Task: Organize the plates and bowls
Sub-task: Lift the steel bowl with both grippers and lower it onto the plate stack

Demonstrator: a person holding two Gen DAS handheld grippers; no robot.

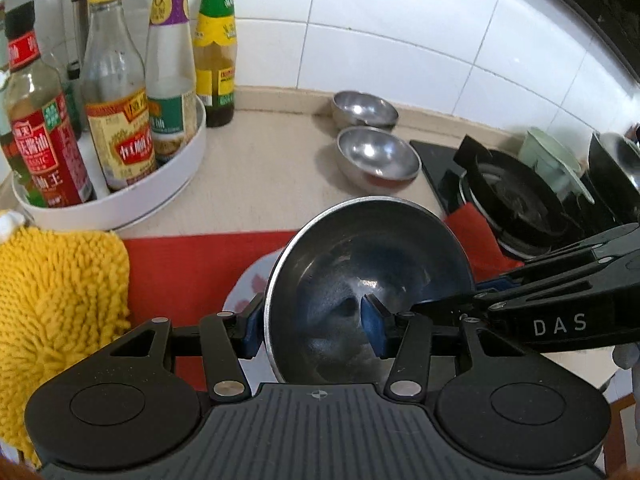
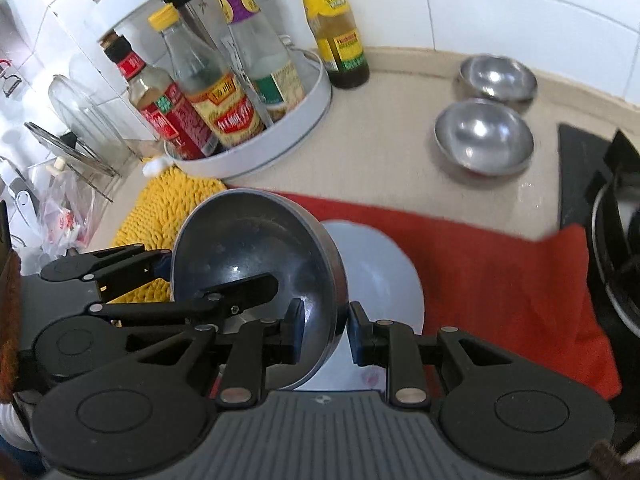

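A dark steel bowl (image 1: 366, 276) is held tilted above a white plate (image 1: 248, 284) on a red cloth (image 1: 192, 272). My left gripper (image 1: 312, 326) straddles the bowl's left rim, with wide gaps beside the wall. My right gripper (image 2: 324, 334) straddles the opposite rim of the bowl (image 2: 256, 264), a gap showing at the outer pad. The right gripper also shows in the left wrist view (image 1: 472, 300). The plate (image 2: 384, 276) lies under the bowl. Two more steel bowls (image 1: 378, 156) (image 1: 364, 110) sit upright on the counter behind.
A white turntable rack (image 1: 132, 196) holds several sauce bottles at left. A yellow chenille mitt (image 1: 56, 304) lies in front of it. A black gas stove (image 1: 516, 200) with a pale green cup (image 1: 552, 160) stands at right. The tiled wall runs behind.
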